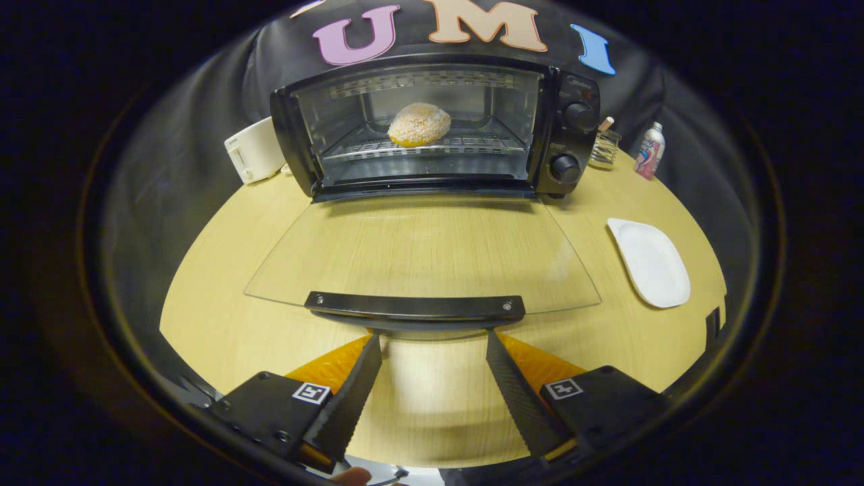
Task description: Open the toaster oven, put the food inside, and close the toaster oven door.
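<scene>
One toaster oven (pixel 432 128) stands on the table (pixel 216 297), its glass door (pixel 422 253) folded flat and one sugared bun (pixel 419 124) on the rack inside. The gripper (pixel 434 337) gapes wide, empty — fingertips just under the door's handle (pixel 415 308). Right of the oven: two knobs, one white plate (pixel 649 262), one bottle (pixel 649 150). Left — one white appliance (pixel 254 150).

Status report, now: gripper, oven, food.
Gripper open, fingertips just under door handle. Toaster oven door fully down. Food on rack inside. Nothing blocking the door.
</scene>
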Available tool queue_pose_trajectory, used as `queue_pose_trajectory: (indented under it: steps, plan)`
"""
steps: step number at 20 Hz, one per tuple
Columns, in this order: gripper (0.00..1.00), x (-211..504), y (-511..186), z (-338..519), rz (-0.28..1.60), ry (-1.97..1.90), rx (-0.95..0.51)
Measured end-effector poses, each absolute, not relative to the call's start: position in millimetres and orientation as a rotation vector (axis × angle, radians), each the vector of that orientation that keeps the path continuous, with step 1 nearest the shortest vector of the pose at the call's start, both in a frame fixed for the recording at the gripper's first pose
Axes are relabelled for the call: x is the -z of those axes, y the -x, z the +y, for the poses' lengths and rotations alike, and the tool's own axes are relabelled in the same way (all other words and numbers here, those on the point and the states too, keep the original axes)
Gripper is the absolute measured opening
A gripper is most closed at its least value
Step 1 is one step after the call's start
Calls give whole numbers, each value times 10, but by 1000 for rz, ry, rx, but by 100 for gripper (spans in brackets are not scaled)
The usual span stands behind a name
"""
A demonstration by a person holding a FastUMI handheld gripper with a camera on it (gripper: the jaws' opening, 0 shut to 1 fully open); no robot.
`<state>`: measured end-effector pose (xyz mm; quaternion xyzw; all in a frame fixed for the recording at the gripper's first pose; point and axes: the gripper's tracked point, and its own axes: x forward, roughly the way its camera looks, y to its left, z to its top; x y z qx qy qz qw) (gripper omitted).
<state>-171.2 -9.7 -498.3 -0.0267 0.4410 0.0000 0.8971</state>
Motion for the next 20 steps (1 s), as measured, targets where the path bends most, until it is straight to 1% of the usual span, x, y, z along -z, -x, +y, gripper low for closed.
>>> queue_pose_trajectory:
  steps: [8,14,20]
  plan:
    - [99,4577,1603,-6,820,7,-13]
    - [99,4145,1200,2,699,-65,-8]
    - [99,3857,898,8,635,-40,-20]
